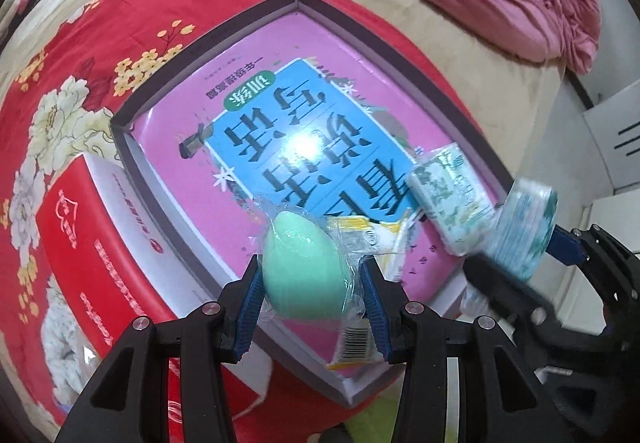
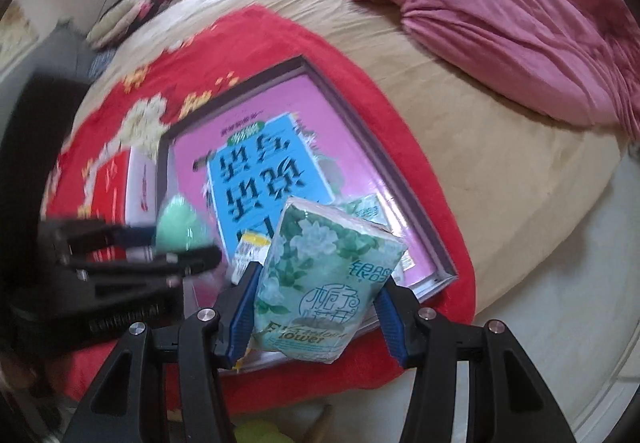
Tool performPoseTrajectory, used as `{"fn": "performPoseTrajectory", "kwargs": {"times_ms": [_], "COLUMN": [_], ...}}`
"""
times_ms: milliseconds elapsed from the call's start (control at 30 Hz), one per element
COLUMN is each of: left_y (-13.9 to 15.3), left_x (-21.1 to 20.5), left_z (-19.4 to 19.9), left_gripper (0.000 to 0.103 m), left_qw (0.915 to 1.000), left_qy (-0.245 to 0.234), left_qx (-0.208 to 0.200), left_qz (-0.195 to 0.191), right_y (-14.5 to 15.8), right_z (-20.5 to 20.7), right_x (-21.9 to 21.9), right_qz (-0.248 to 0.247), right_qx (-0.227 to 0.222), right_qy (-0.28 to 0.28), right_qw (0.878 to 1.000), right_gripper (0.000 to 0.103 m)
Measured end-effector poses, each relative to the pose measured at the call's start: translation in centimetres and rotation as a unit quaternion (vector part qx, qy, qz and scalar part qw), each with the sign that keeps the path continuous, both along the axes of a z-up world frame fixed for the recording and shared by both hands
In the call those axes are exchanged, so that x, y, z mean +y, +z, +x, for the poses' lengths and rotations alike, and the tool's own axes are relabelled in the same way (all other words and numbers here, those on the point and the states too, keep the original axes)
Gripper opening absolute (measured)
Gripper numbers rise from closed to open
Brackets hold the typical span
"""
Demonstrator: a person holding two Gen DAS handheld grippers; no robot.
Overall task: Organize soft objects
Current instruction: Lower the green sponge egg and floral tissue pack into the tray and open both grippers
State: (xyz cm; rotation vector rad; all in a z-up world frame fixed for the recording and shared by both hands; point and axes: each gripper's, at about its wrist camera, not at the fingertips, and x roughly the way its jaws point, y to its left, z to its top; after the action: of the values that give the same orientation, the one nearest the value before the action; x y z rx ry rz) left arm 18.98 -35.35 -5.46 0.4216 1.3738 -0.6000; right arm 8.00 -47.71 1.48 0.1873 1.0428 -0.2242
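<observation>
Holding both claws clamped — left claw (image 1: 310, 285) on the green sponge (image 1: 298, 271), right claw (image 2: 318, 307) on a tissue pack (image 2: 328, 279) — you have one pack (image 1: 450, 195) boxed in the tray (image 1: 208, 43), two pending.

Both wrist views close above, sharing the tray (image 1: 452, 91)

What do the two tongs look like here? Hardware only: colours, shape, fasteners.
The two look alike. The left tongs have black angular plastic arms with triangular cutouts, silver round screw heads at the joints, and blue ribbed pads on the inner faces of the fingers. The right tongs show the same black frame, silver screws and blue pads. No cables, sleeves or hands are visible in either view.
</observation>
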Motion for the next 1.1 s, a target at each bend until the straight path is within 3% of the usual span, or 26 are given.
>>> {"fn": "performPoseTrajectory", "kwargs": {"times_ms": [200,600,700,1100], "left_y": [-0.8,-2.3,-2.6,-3.3], "left_x": [0.0,0.2,0.3,-0.8], "left_z": [0.9,1.8,1.8,0.7], "left_gripper": [0.049,0.049,0.049,0.049], "left_qw": [0.9996,0.9994,0.9993,0.999], "left_qy": [-0.008,0.0,-0.002,-0.013], "left_qx": [0.005,0.016,0.014,0.015], "left_qz": [0.025,0.031,0.034,0.041], "right_y": [-1.6,-3.7,-3.9,-1.7], "right_z": [0.9,1.4,1.2,0.4], "right_x": [1.3,2.6,2.6,0.8], "right_qz": [-0.006,-0.021,-0.025,-0.036], "right_qx": [0.023,0.031,0.033,0.009], "right_qy": [0.032,0.062,0.062,0.043], "right_qw": [0.999,0.997,0.997,0.998], "right_gripper": [0.054,0.054,0.059,0.06]}}
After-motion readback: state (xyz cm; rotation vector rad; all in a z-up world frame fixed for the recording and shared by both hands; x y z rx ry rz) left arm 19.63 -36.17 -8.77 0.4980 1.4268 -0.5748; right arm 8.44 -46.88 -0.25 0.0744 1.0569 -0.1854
